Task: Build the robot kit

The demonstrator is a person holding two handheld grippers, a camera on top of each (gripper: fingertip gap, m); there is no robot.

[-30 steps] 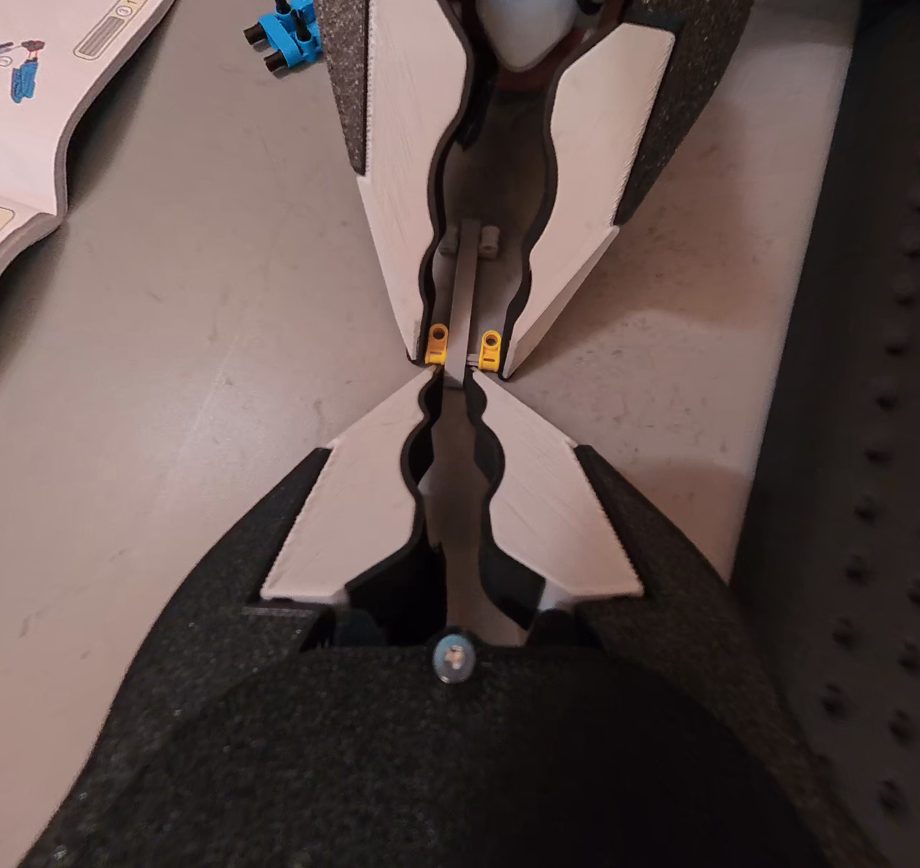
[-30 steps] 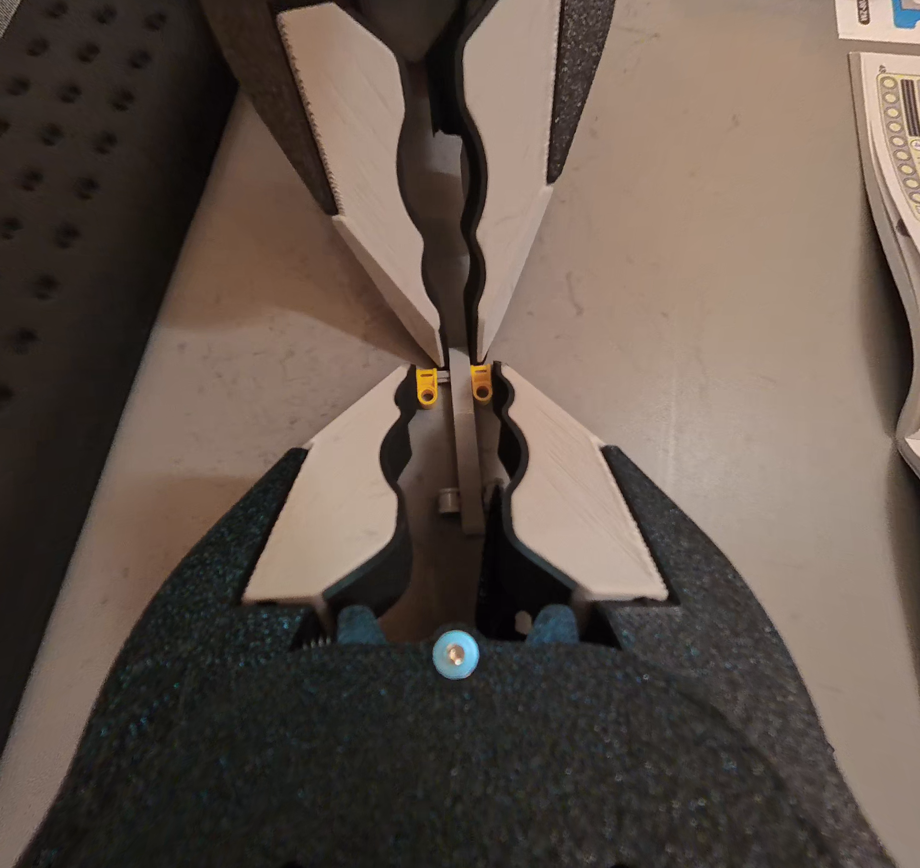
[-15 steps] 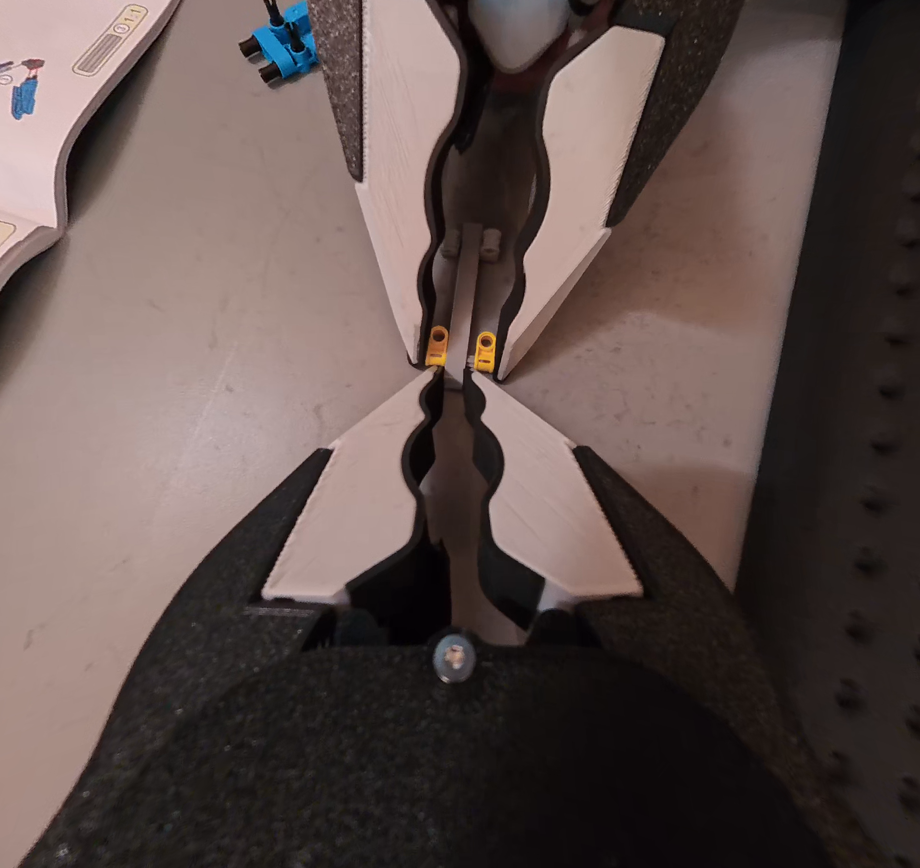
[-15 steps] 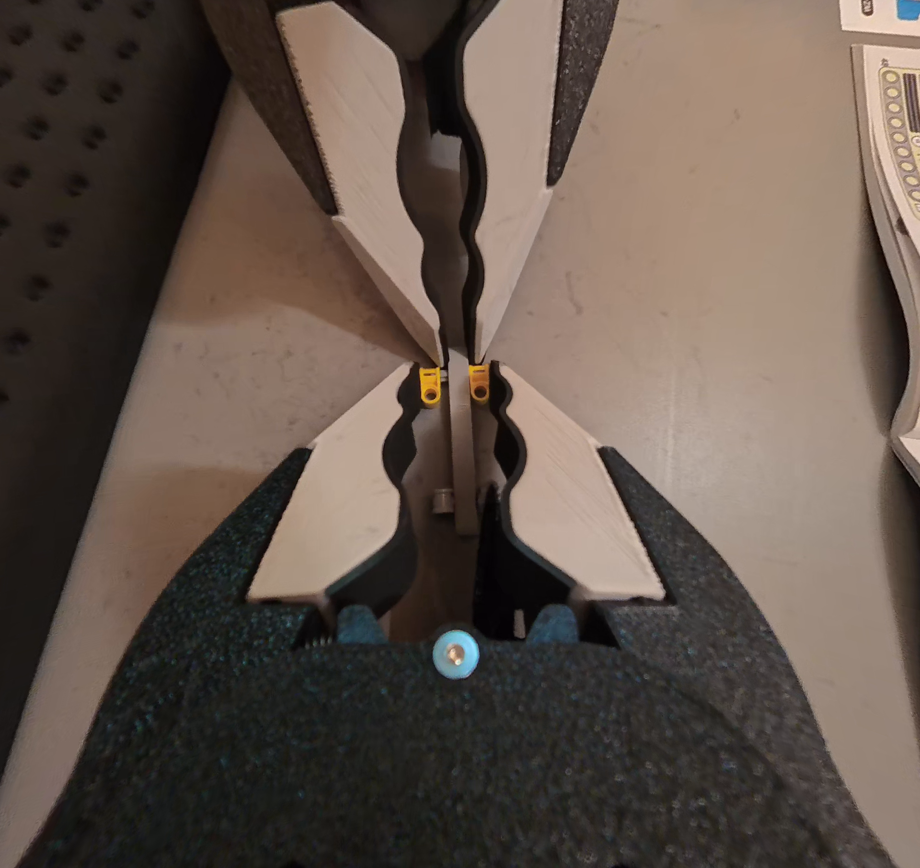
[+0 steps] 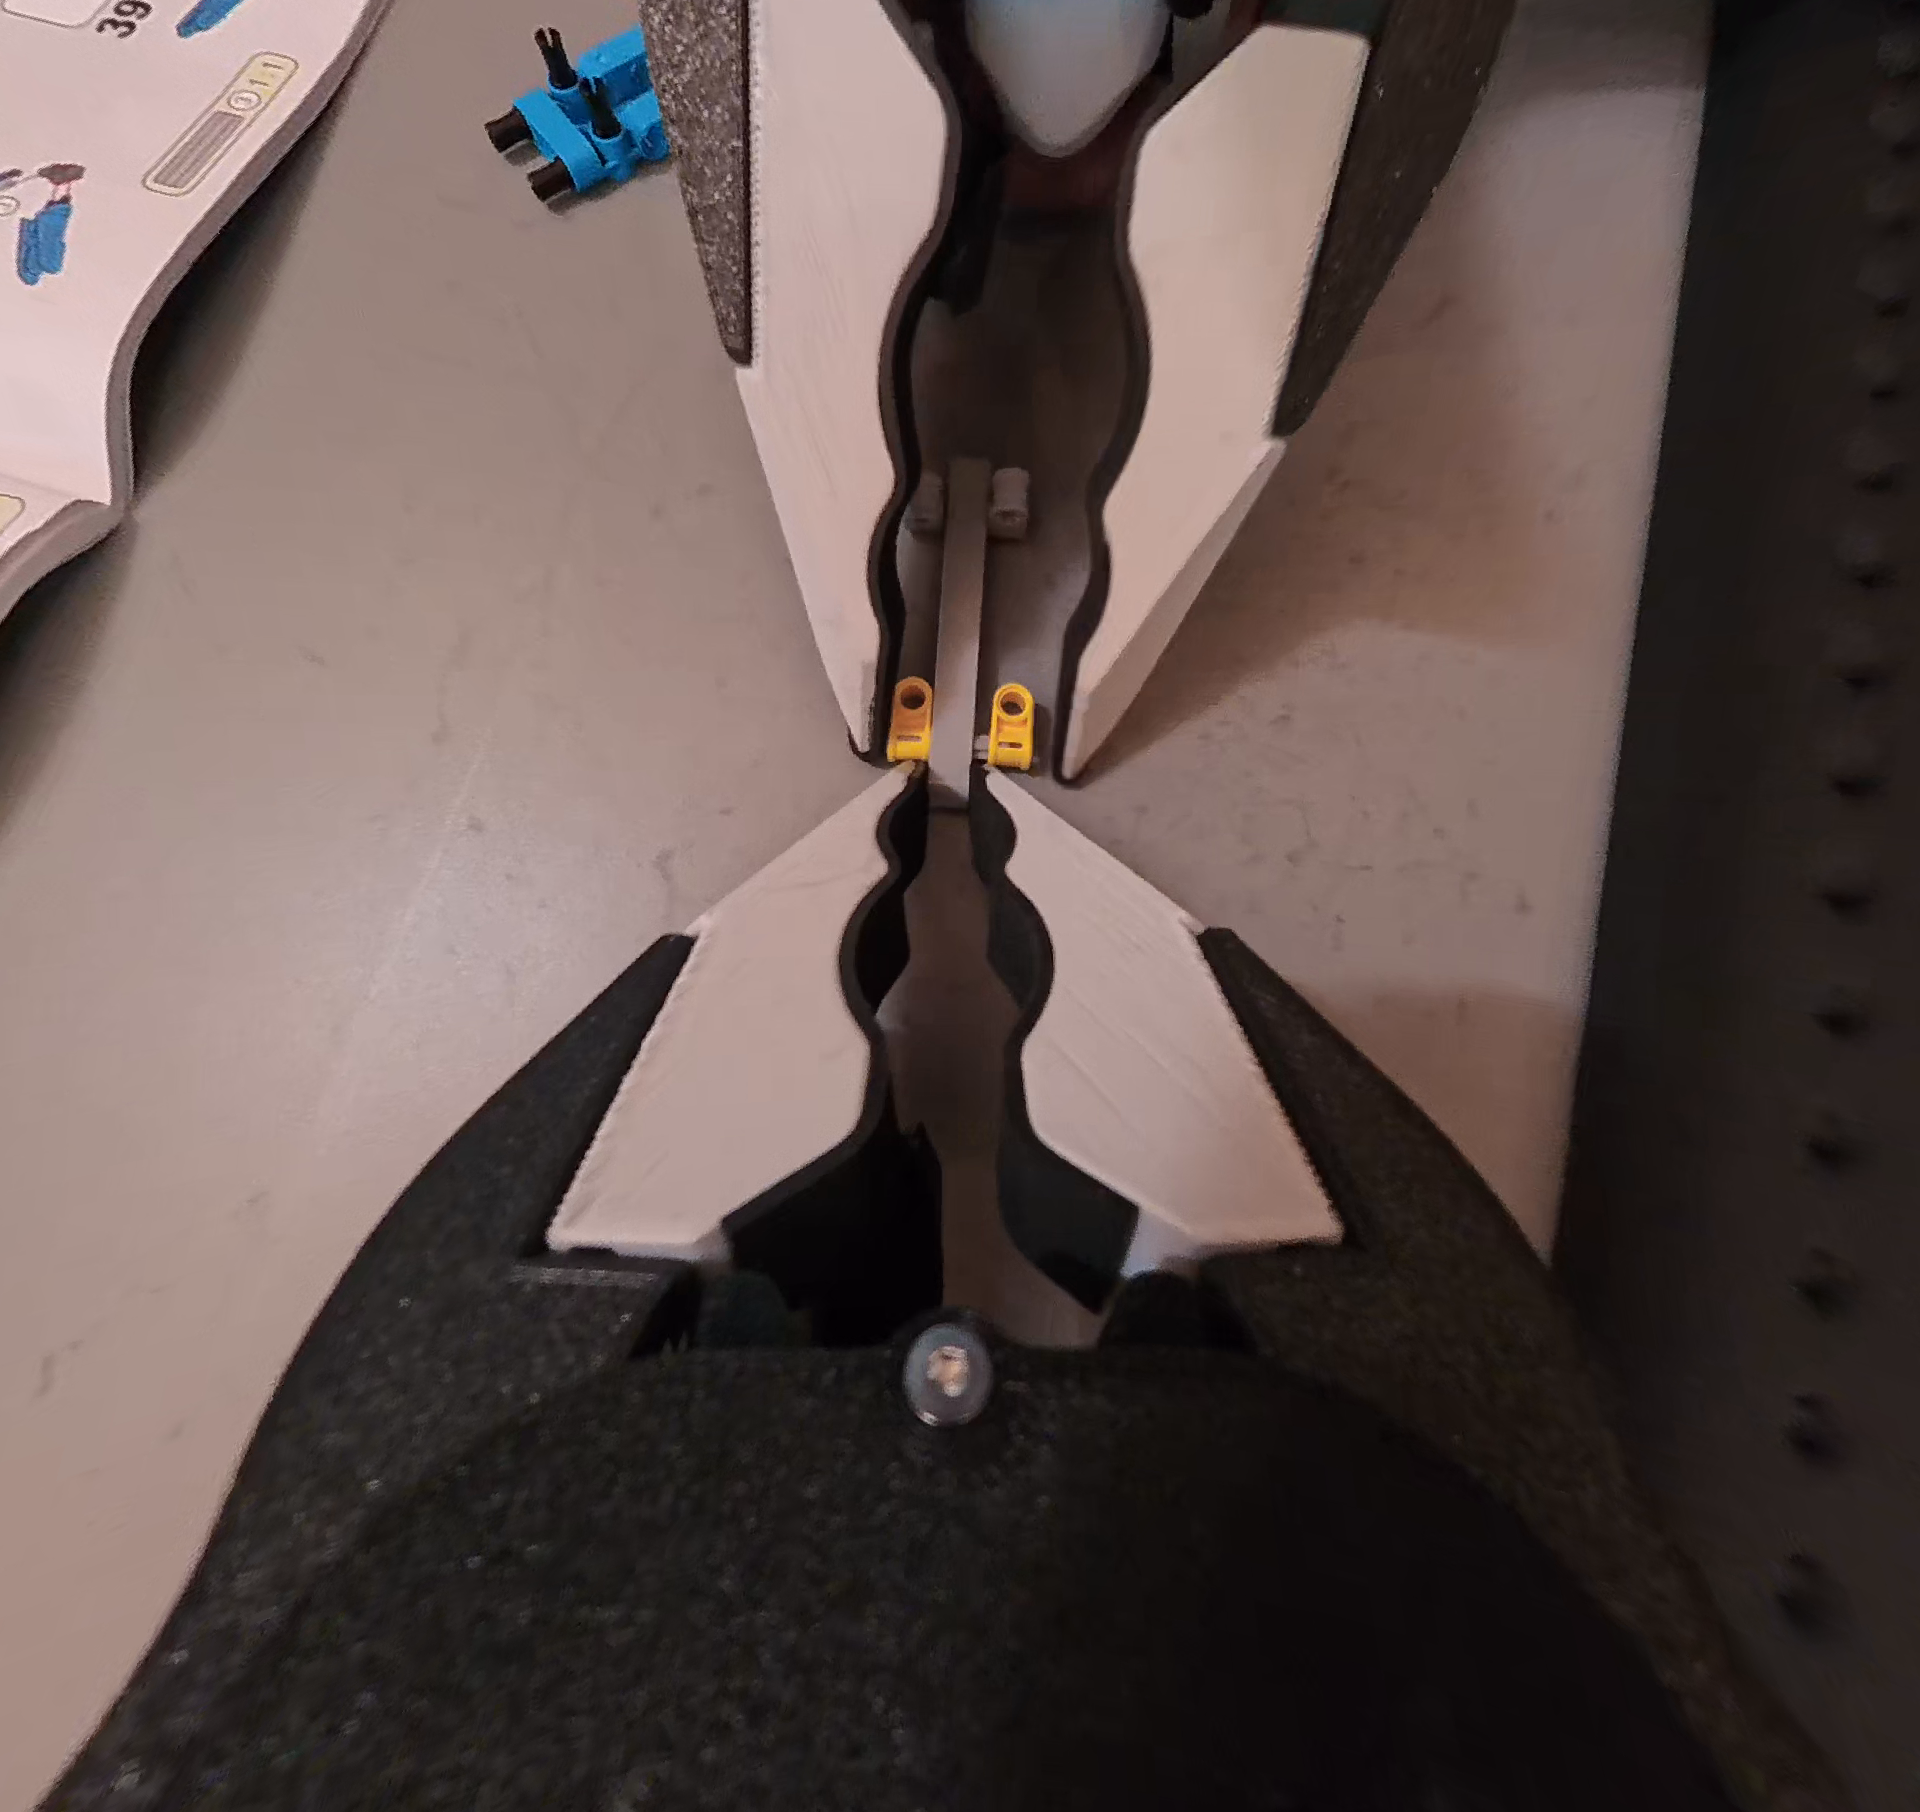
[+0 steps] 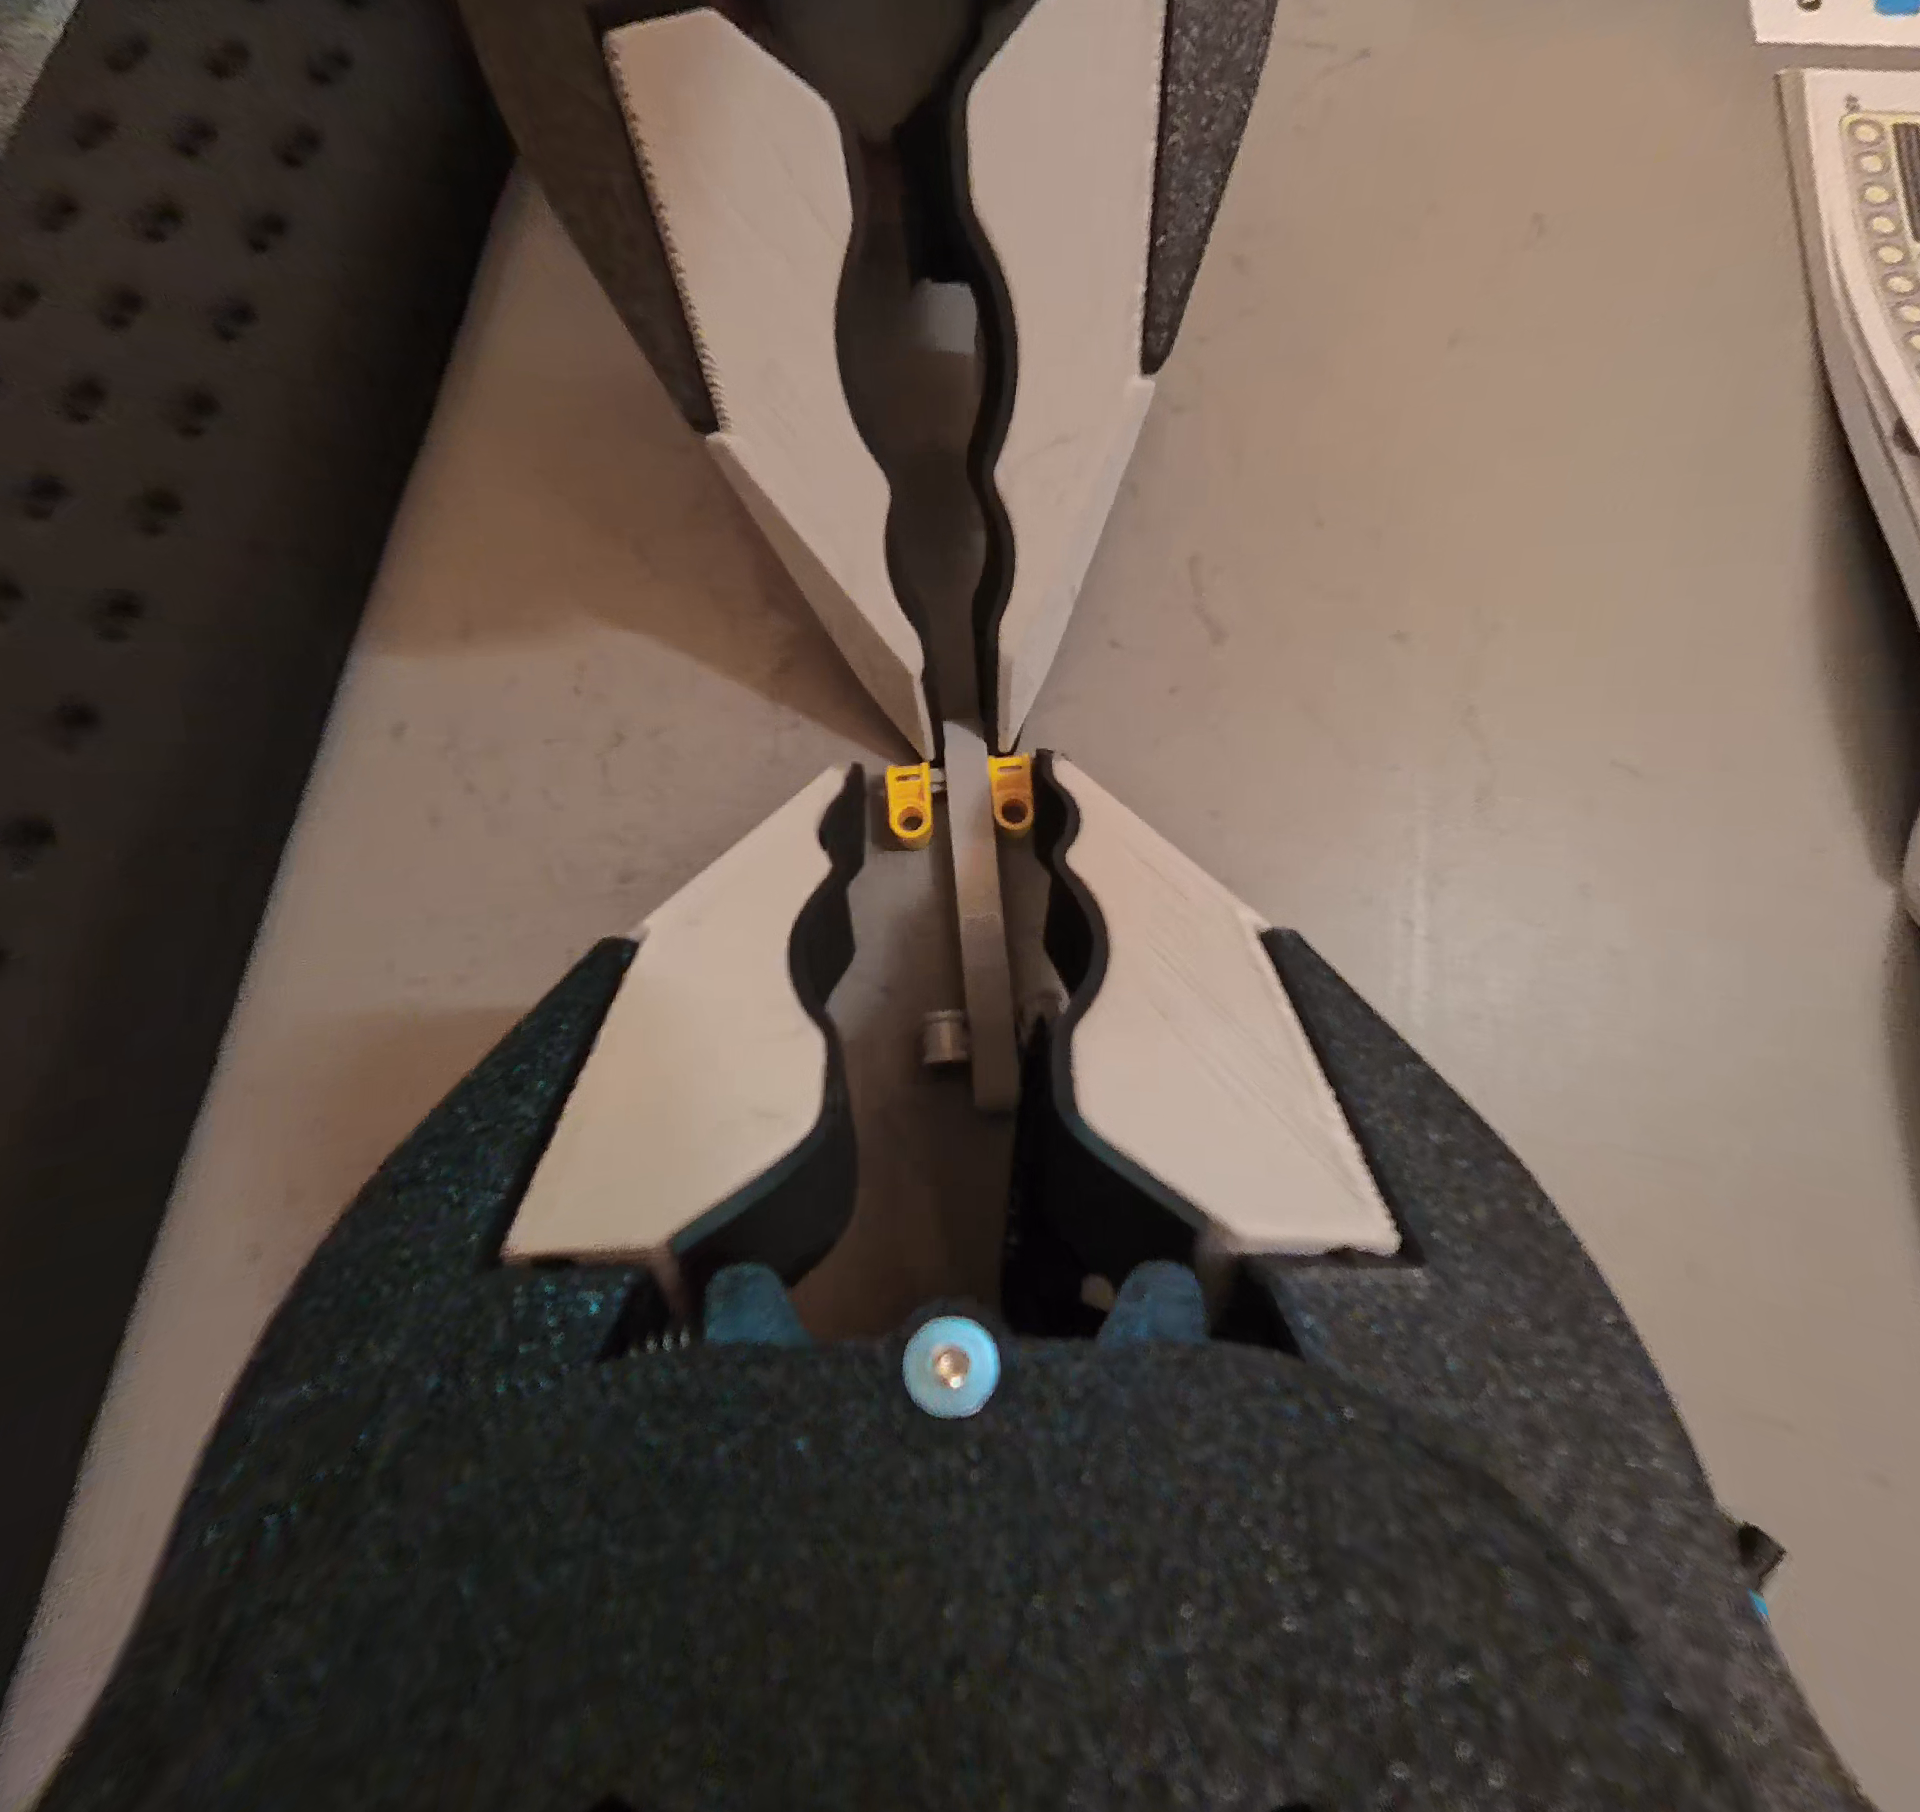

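Barely drifted since a second ago: left gripper [image 5: 948, 780] pinched on the grey beam [image 5: 961, 619] end, near the tabletop [image 5: 416, 723] edge by the dark mat [image 5: 1766, 827]; right gripper [image 6: 956, 775] narrow around the beam's yellow connectors [image 5: 911, 732], contact unclear. Blue piece [image 5: 582, 126] and booklet [image 5: 156, 152] toward the far-left corner.

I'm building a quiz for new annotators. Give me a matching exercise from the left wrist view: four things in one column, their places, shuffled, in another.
Things:
1. blue plastic brick assembly with black pins
2. two small yellow plastic connectors
3. printed paper instruction booklet
4. dark studded mat

Places:
A. along the right edge
B. top left corner
C. flanking the long grey plastic beam
D. just right of the booklet

Pairs: 1-D, 2-C, 3-B, 4-A.
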